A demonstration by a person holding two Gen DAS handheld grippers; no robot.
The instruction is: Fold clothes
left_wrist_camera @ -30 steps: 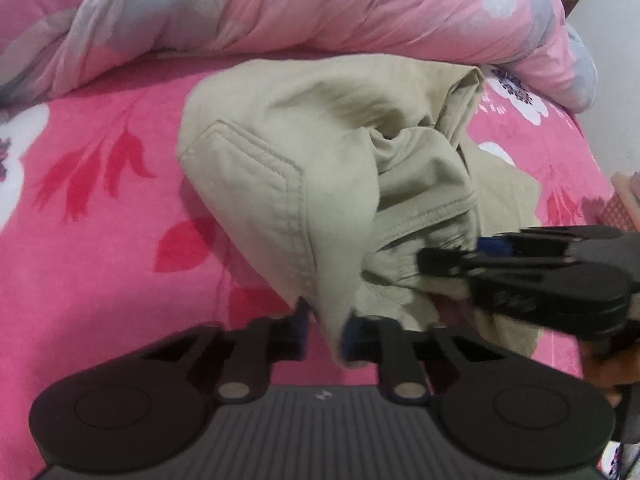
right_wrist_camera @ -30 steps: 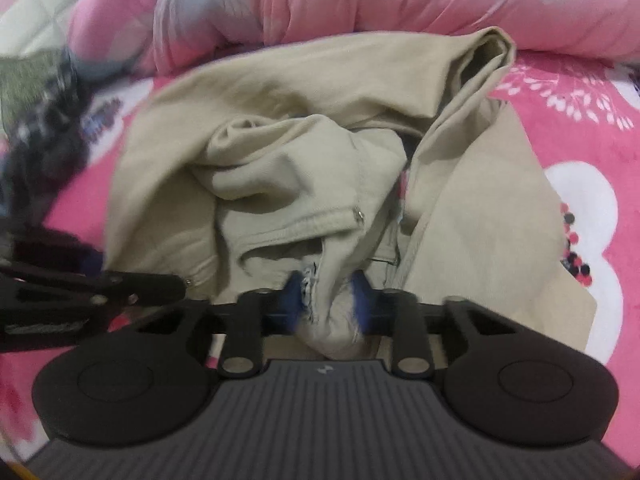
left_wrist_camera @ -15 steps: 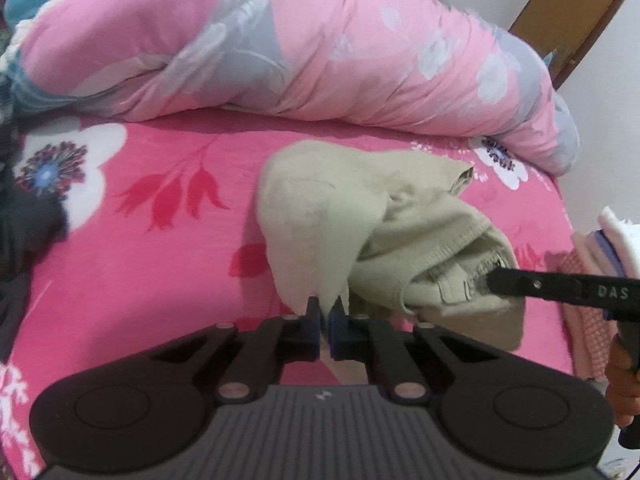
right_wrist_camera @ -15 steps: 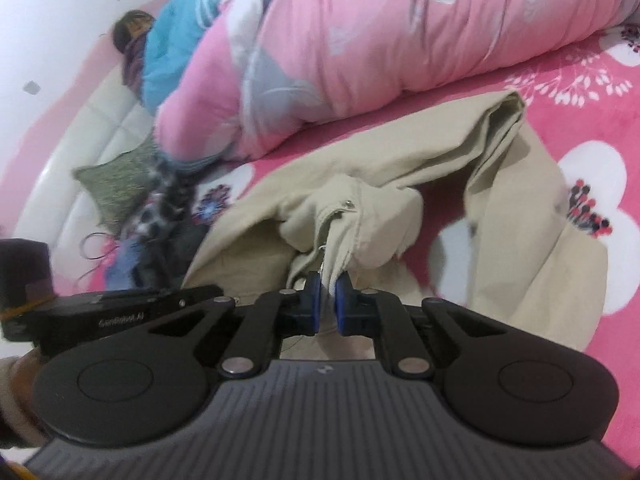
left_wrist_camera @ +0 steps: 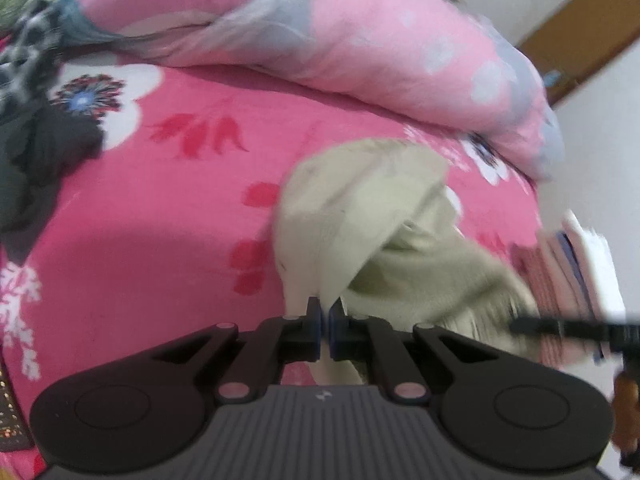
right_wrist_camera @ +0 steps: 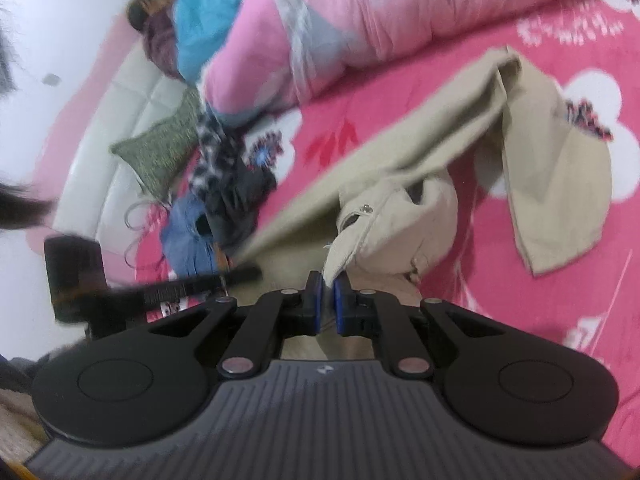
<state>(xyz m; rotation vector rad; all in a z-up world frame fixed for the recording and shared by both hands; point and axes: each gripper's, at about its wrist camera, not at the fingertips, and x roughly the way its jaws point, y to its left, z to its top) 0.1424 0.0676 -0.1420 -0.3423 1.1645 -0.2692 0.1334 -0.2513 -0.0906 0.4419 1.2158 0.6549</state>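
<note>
Hanging bunched between two grippers, the beige trousers (right_wrist_camera: pixel 404 216) lift off the pink floral bedspread (left_wrist_camera: pixel 160 216), one leg trailing flat across it toward the rolled pink quilt (left_wrist_camera: pixel 360 44). The cloth is a matte woven cotton with stitched seams and a small metal stud near the waistband. The left gripper (left_wrist_camera: pixel 325 334) pinches a thin fold, jaws closed on it; the right gripper (right_wrist_camera: pixel 327 306) clamps a frayed waistband corner, jaws likewise closed on cloth. Both point steeply down at the bed. Dark clothes (right_wrist_camera: pixel 236 196) lie heaped toward the white padded headboard (right_wrist_camera: pixel 120 120)
</note>
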